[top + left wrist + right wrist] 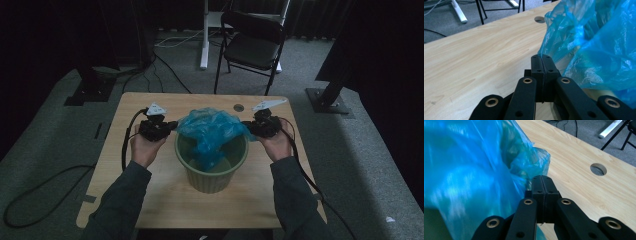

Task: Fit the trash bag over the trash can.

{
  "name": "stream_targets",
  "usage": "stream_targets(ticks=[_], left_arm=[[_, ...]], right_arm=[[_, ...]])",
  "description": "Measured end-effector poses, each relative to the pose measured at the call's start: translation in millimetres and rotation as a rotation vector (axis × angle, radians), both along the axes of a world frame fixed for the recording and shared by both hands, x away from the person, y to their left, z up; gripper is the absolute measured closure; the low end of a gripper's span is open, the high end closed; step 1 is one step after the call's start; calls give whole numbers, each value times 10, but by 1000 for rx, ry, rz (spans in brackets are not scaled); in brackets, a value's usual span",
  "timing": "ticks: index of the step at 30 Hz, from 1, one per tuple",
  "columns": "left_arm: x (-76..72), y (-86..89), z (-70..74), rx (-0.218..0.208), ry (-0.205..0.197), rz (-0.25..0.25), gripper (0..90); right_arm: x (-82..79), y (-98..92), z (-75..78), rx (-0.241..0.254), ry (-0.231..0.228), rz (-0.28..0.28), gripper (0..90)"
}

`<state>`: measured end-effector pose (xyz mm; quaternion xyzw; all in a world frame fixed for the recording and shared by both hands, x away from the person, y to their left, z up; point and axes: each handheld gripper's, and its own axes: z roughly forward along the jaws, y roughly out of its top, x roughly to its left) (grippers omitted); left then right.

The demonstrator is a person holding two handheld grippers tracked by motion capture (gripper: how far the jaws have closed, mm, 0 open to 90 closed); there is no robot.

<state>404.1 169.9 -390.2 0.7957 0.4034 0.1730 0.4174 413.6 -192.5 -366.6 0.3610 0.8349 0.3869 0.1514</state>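
A thin blue plastic bag [210, 131] hangs bunched over and into a pale green bin [212, 177] that stands mid-table. My left gripper [172, 125] holds the bag's left edge just above the bin's rim. Its jaws are pressed together with blue film pinched at the tips [543, 57], and the bag [599, 50] billows to their right. At the bag's right edge my right gripper [248, 128] is likewise shut on a fold of film [543, 178], with the bag [461, 170] spread to its left. A dark strip of the bin [434, 225] shows below it.
The wooden table [150, 200] has a round cable hole [239, 107] behind the bin. A black folding chair [252, 42] stands beyond the far edge. Cables and black stand bases [90, 90] lie on the grey carpet around the table.
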Motion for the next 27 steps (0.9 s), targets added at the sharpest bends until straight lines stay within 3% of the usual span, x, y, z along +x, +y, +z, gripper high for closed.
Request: stream_targets(ticks=[8, 13, 21, 27], left_arm=[[-77, 200, -58, -49, 30, 12, 890], [-189, 279, -82, -94, 49, -20, 868], [-447, 239, -130, -120, 59, -112, 841], [-495, 157, -141, -123, 59, -137, 845]], right_arm=[[-143, -150, -22, 12, 15, 10, 897], [-240, -206, -46, 47, 42, 64, 894], [-382, -277, -109, 80, 76, 117, 873], [-416, -229, -224, 81, 126, 176, 874]])
